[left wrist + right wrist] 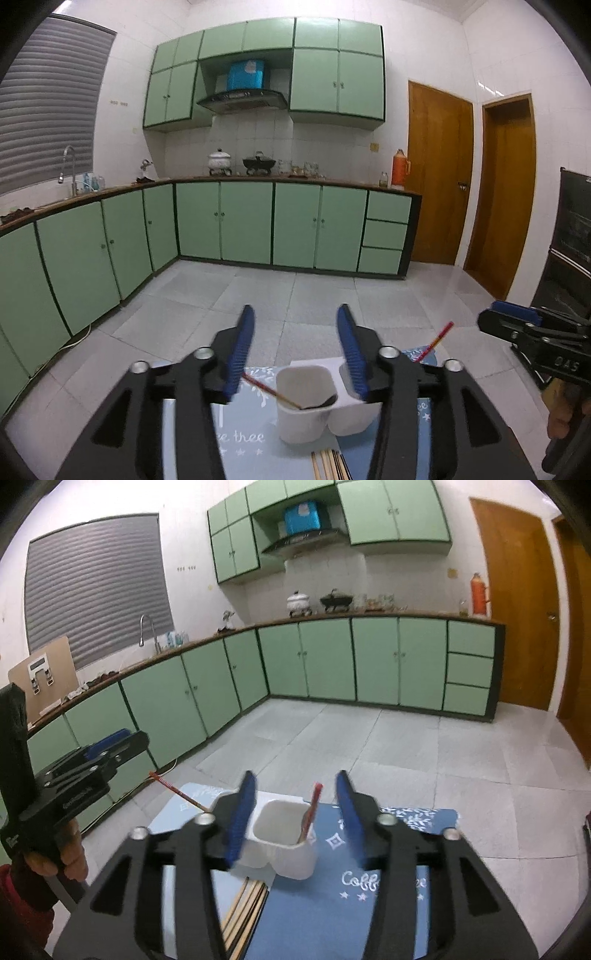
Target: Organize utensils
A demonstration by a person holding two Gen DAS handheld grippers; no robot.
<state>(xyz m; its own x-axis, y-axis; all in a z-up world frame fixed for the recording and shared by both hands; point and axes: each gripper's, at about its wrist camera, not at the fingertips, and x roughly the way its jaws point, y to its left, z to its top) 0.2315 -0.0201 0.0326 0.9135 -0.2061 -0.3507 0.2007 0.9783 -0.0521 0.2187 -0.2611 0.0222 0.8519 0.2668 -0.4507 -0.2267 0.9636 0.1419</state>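
A white two-compartment holder [306, 402] [286, 840] stands on a blue mat [243, 432] [332, 904]. One red-tipped chopstick [269, 389] [310, 816] leans in one compartment; another [436, 339] [177, 792] leans out of the other. Several wooden chopsticks [328, 463] [245, 912] lie on the mat near the holder. My left gripper [295, 354] is open and empty above the holder. My right gripper [295, 812] is open and empty above it too. Each gripper also shows in the other's view, the right one [495, 317], the left one [122, 740].
The mat covers a small table over a grey tiled floor [406, 746]. Green cabinets [258, 221] with a countertop run along the far and left walls. Wooden doors [439, 170] are at the right. A dark rack [572, 236] stands at the far right.
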